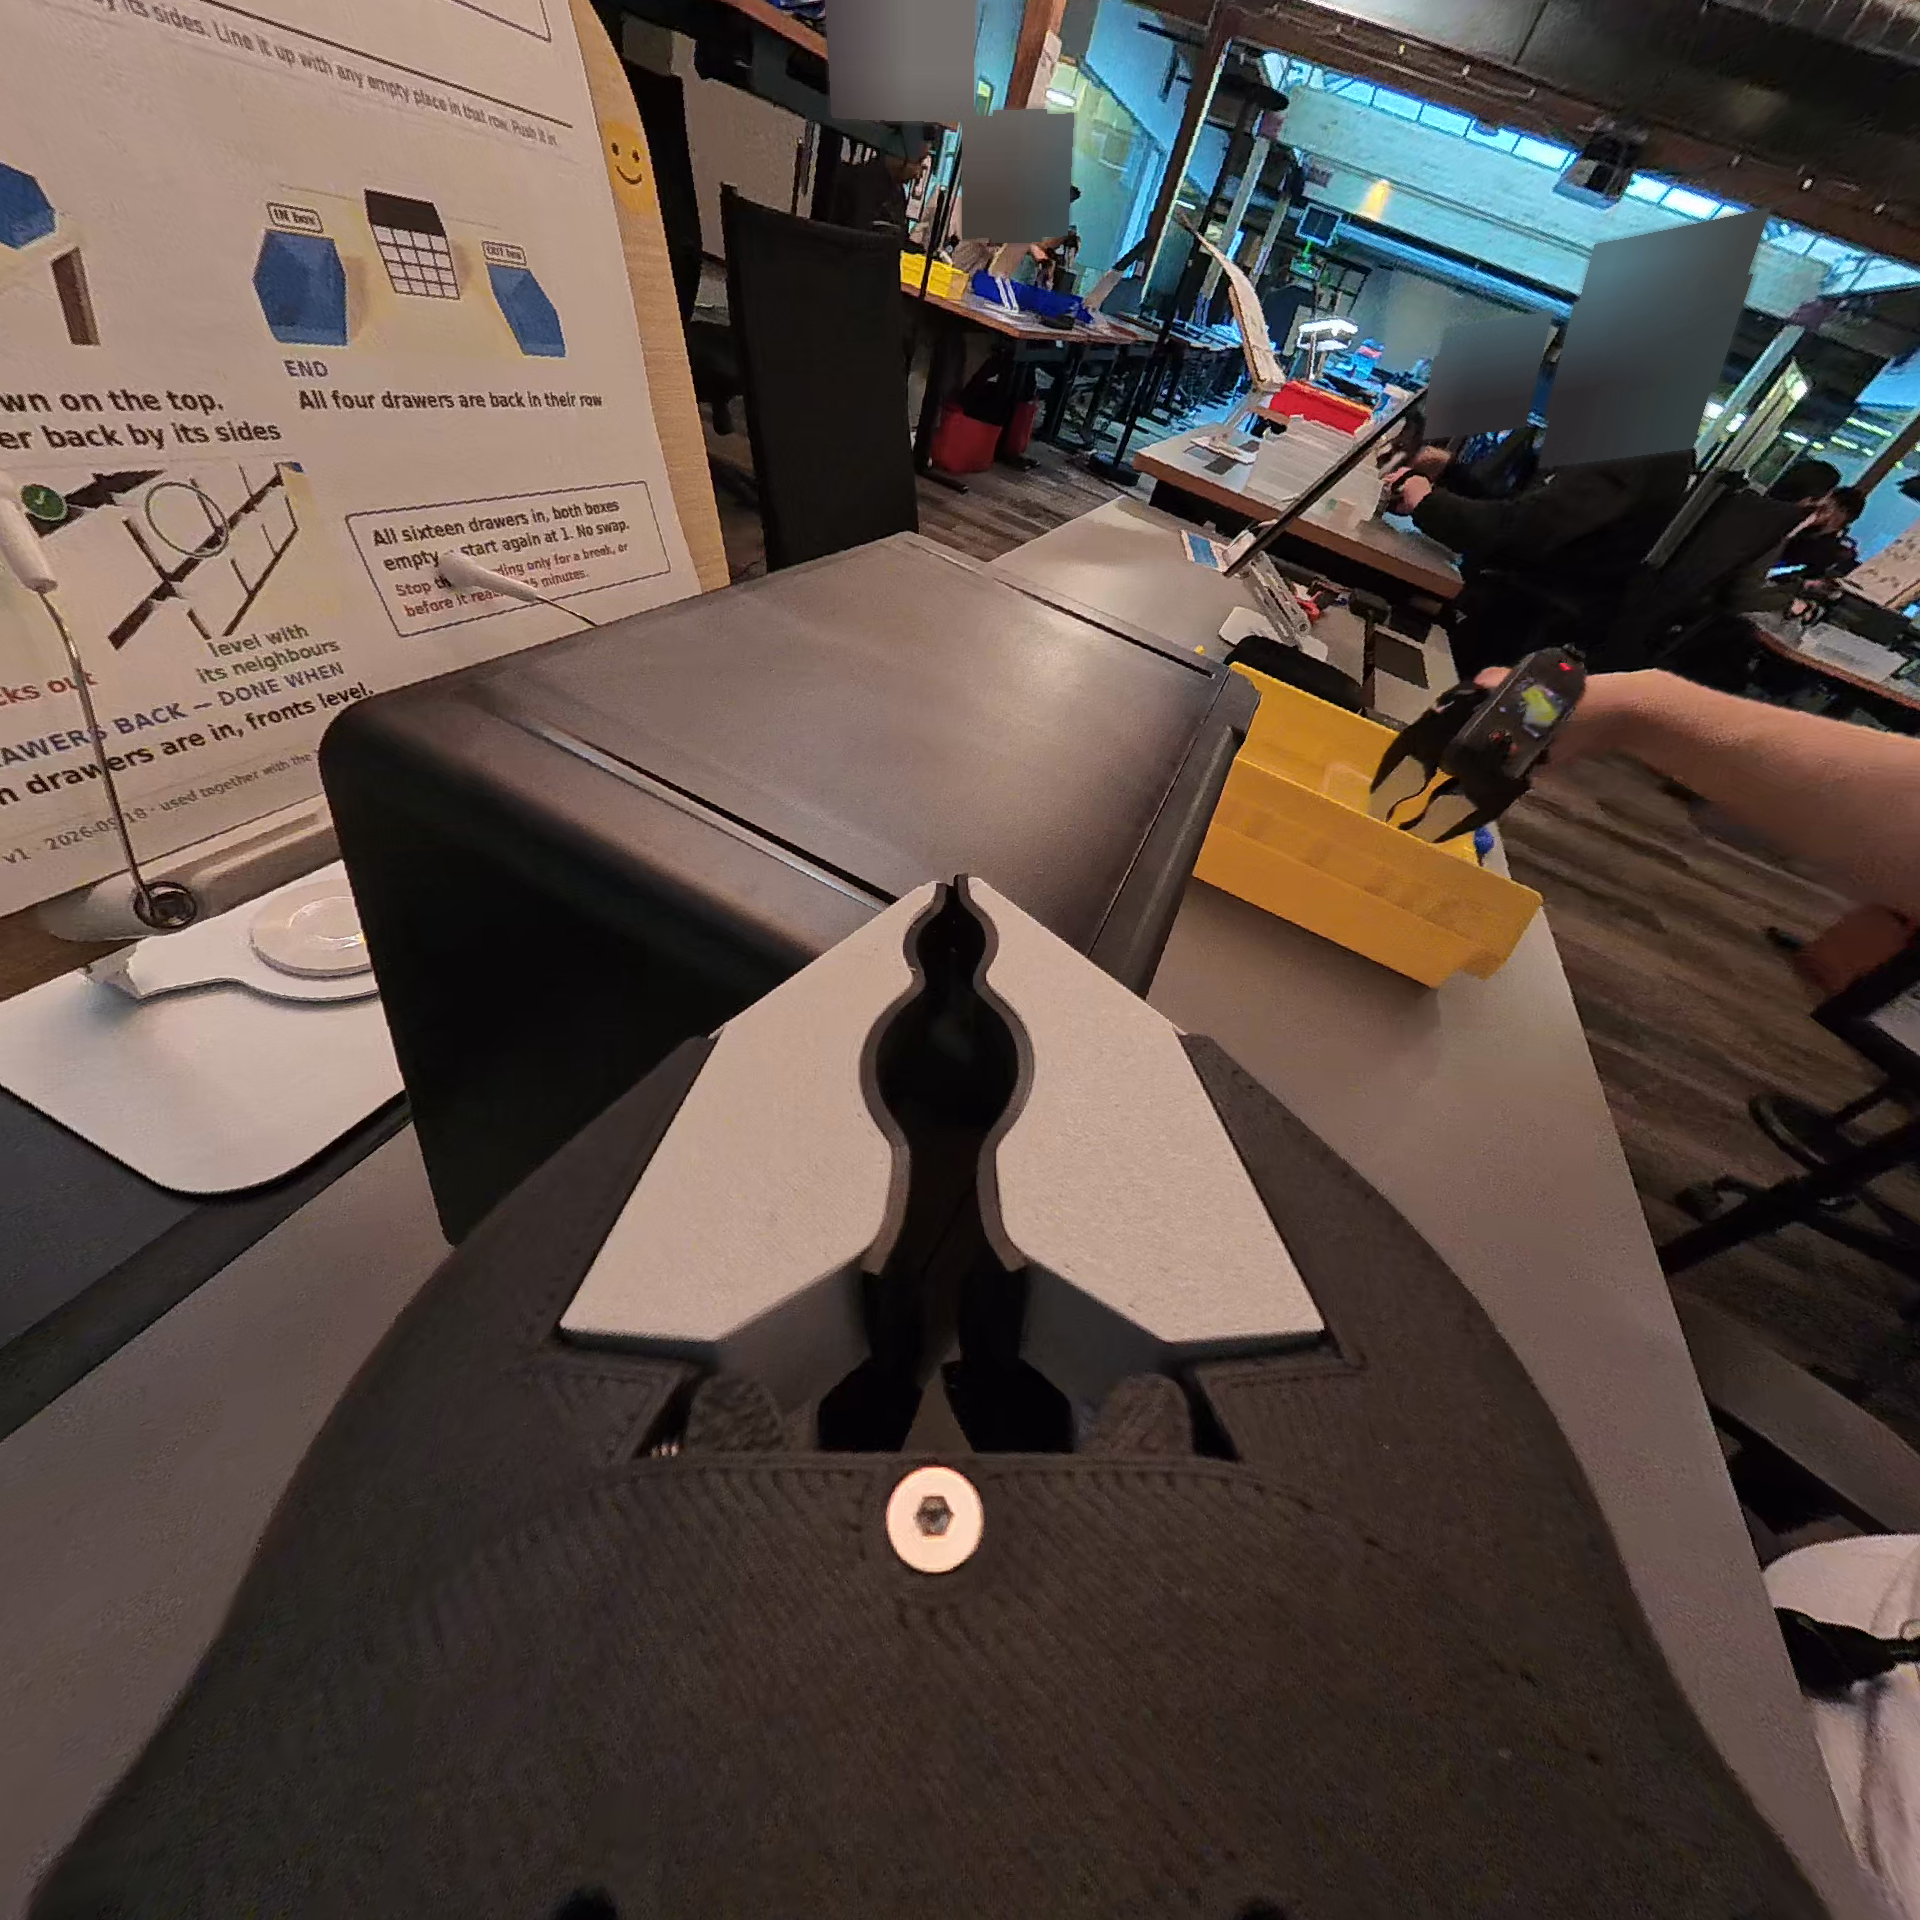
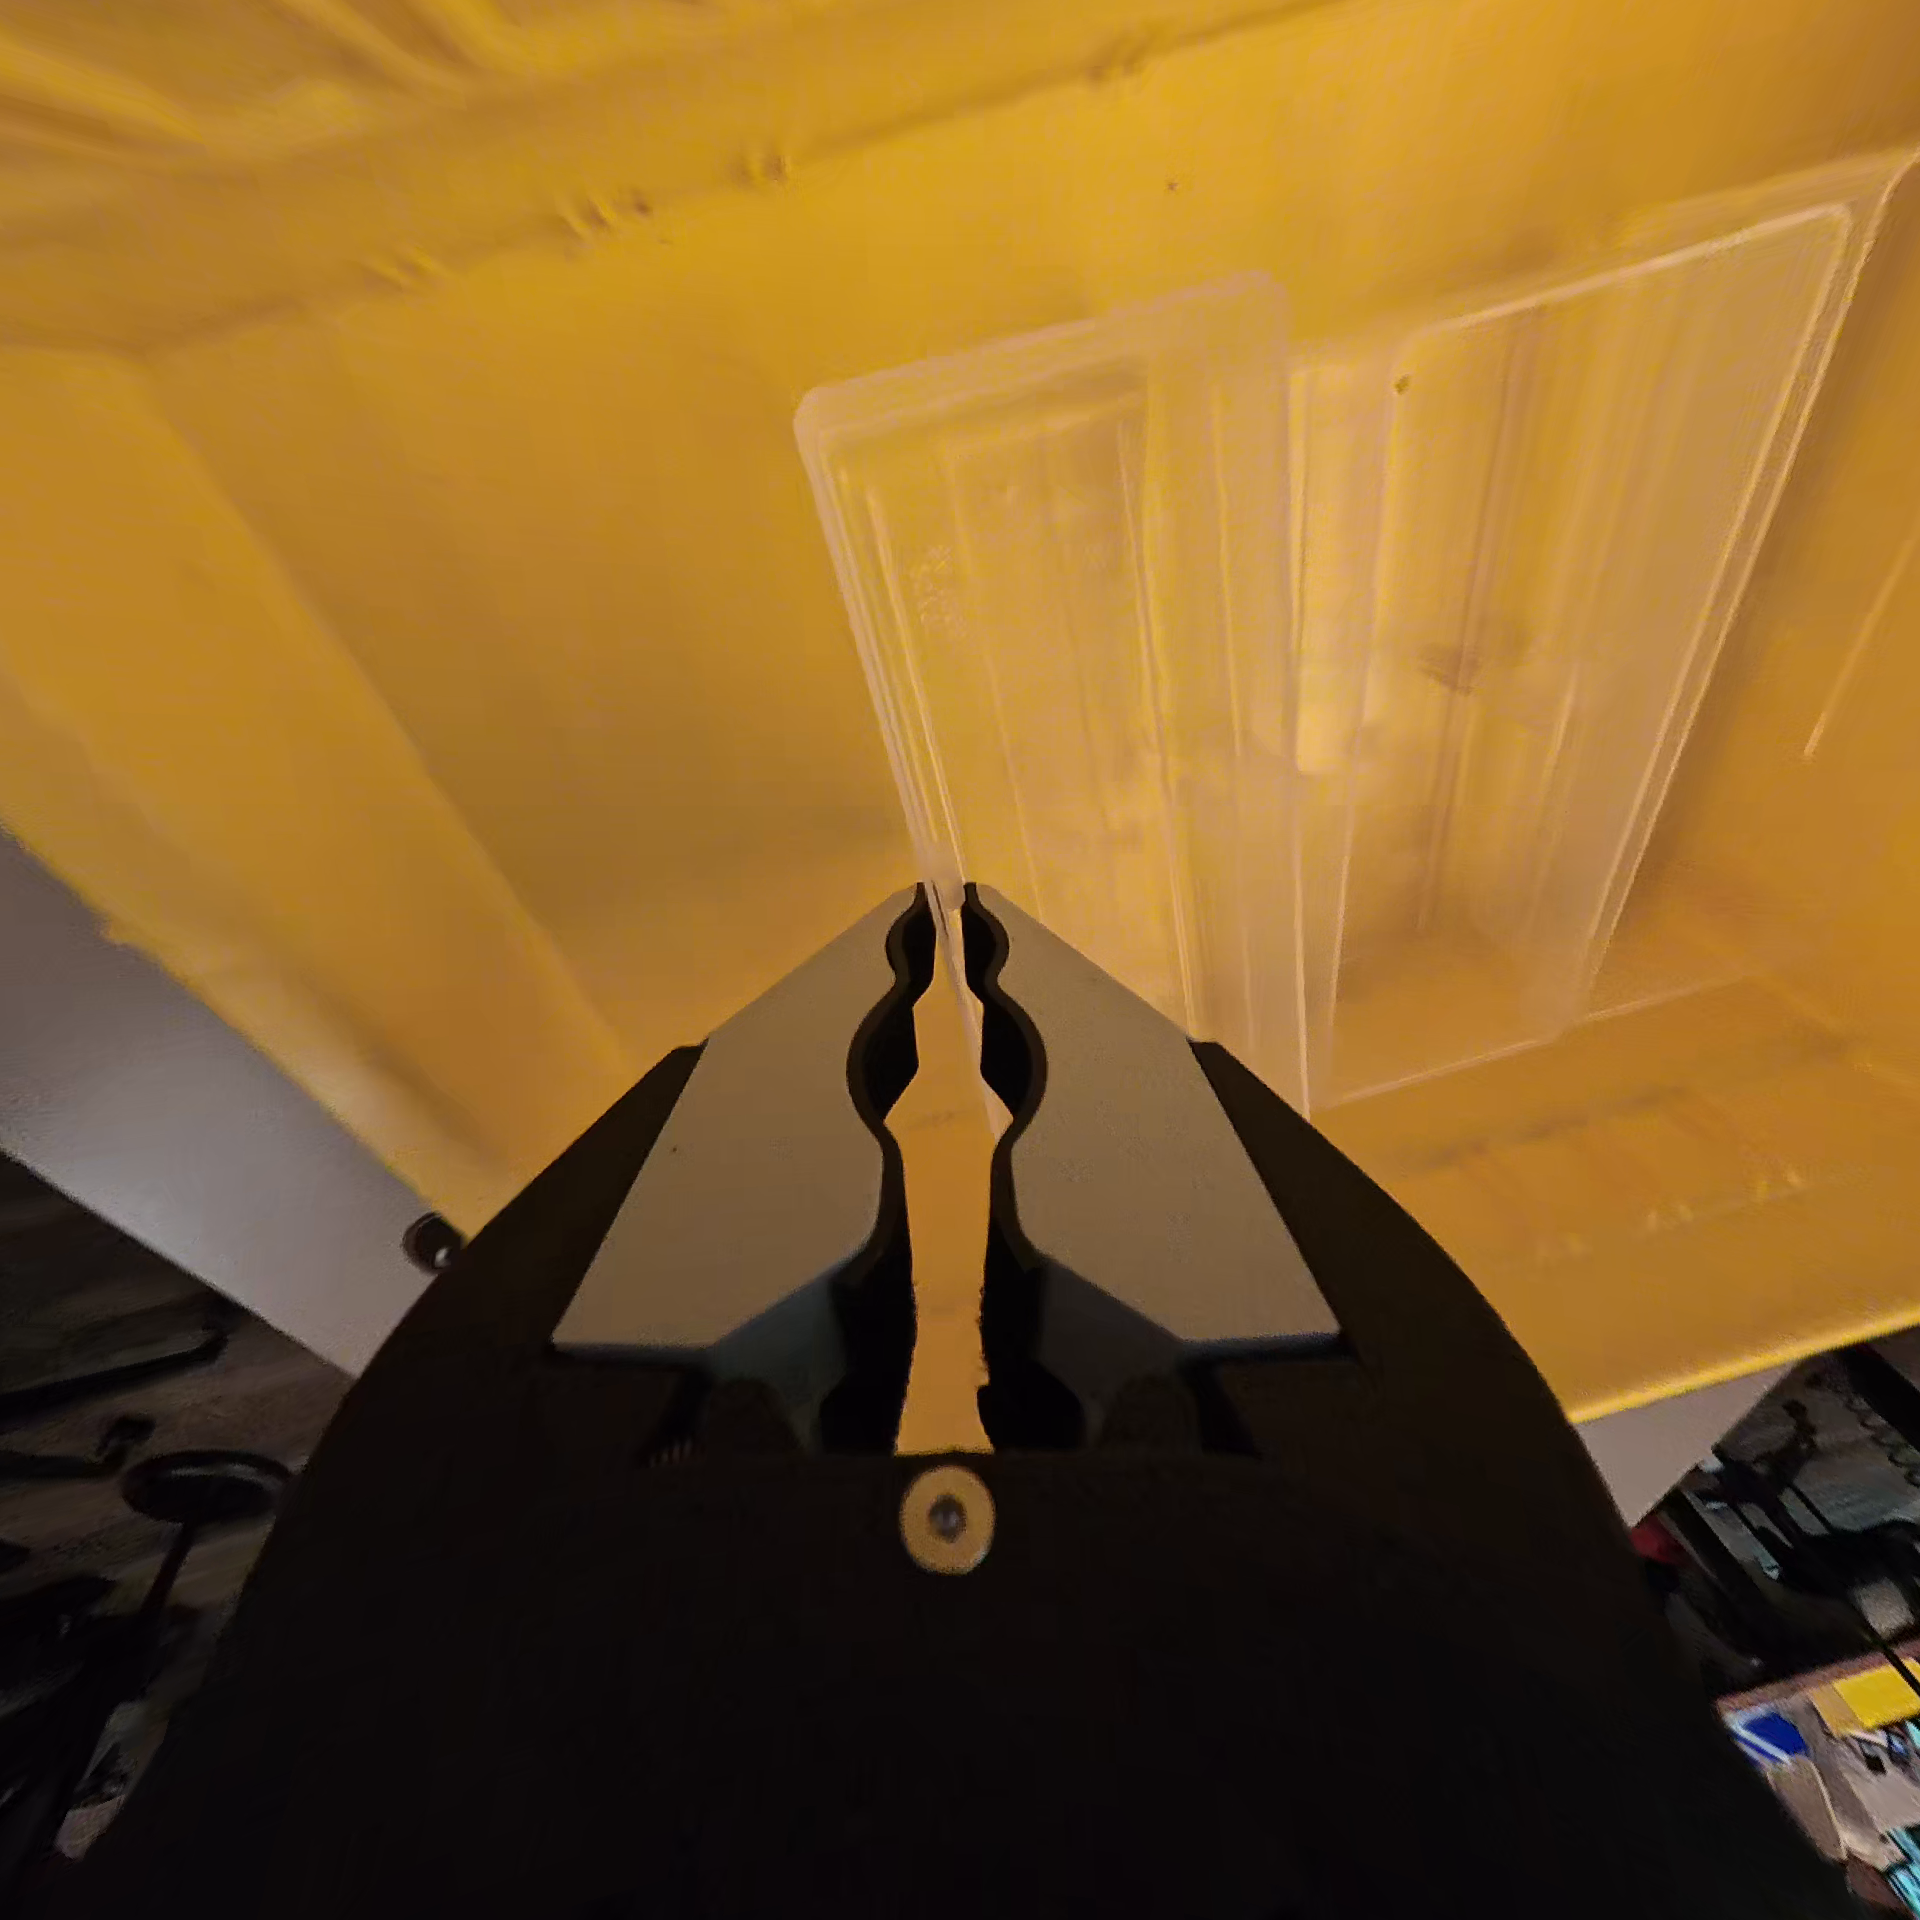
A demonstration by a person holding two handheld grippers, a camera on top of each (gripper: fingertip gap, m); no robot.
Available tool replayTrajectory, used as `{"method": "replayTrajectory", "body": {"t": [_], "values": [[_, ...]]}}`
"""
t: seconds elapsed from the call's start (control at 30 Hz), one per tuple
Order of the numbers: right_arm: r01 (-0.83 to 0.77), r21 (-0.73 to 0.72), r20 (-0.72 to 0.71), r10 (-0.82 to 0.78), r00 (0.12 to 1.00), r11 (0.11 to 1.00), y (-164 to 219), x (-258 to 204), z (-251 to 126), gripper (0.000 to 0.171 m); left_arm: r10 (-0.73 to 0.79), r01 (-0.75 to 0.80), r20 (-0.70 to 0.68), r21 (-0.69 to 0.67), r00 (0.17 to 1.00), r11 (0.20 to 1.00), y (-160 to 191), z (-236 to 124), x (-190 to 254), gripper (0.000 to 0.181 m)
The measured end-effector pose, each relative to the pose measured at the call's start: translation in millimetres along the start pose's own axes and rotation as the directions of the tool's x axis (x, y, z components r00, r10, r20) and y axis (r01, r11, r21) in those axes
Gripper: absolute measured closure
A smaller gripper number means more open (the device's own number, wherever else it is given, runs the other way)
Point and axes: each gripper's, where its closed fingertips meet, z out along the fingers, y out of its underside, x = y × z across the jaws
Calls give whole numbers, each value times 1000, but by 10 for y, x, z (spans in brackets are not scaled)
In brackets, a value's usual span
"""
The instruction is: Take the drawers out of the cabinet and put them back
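Note:
The black cabinet (image 1: 831, 707) stands on the grey table, seen from above and behind; its drawer fronts are hidden. My left gripper (image 1: 957, 883) is shut and empty, held just above the cabinet's near top edge. To the cabinet's right is a yellow bin (image 1: 1351, 914). My right gripper (image 2: 943, 889) reaches down into the yellow bin (image 2: 520, 623) and is shut on the thin side wall of a clear plastic drawer (image 2: 1070, 623). A second clear drawer (image 2: 1558, 603) lies beside it. The right gripper also shows in the left wrist view (image 1: 1439, 805), inside the bin.
A printed instruction poster (image 1: 312, 416) stands behind the cabinet at left. A white pad (image 1: 197, 1081) with a thin metal stand (image 1: 104, 748) lies left of it. The table edge (image 1: 1579, 1039) runs along the right. People sit at desks farther back.

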Motion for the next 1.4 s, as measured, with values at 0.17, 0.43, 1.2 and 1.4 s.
{"method": "replayTrajectory", "body": {"t": [0.17, 0.43, 1.2, 1.4], "values": [[-26, -33, -93, 23, 995, 999, 116, 216, 123, 155, 3, -3, 3, -2, 1000, 1000, 1, 0, -2, 181], [-133, -14, -248, 126, 961, 991, 232, 269, -498, 140, 1, -1, -11, 7, 1000, 1000, 0, -1, 5, 181], [420, 280, -953, 197, 229, 863, -3835, 694, -1186, 139, 4, -4, -37, 7, 999, 1000, 8, -4, 39, 181], [380, 206, -976, 162, 143, 902, -3890, 926, -1032, 145, -1, 2, -53, 12, 999, 1000, 6, -5, 46, 181]]}}
